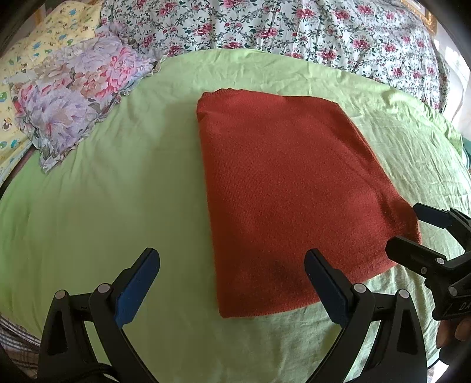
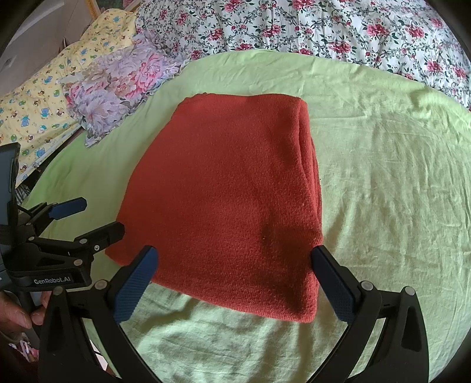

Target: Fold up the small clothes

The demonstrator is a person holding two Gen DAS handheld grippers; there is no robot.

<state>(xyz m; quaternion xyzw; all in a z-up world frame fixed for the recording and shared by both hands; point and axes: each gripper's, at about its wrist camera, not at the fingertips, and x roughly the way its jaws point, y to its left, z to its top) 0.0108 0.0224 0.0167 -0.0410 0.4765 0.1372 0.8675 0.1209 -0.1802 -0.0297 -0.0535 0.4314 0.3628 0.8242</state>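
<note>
Two claws hang just above the bed. The left claw (image 1: 232, 282) has its fingers wide apart and holds nothing. The right claw (image 2: 235, 280) has its fingers wide apart too, with nothing between them. One red folded cloth (image 1: 282, 188) lies flat on the green sheet (image 1: 117, 191), just past both claws. Left of the red cloth sits one flowery pillow (image 1: 73, 97). Behind the red cloth lies one flowered blanket (image 1: 294, 26).
</note>
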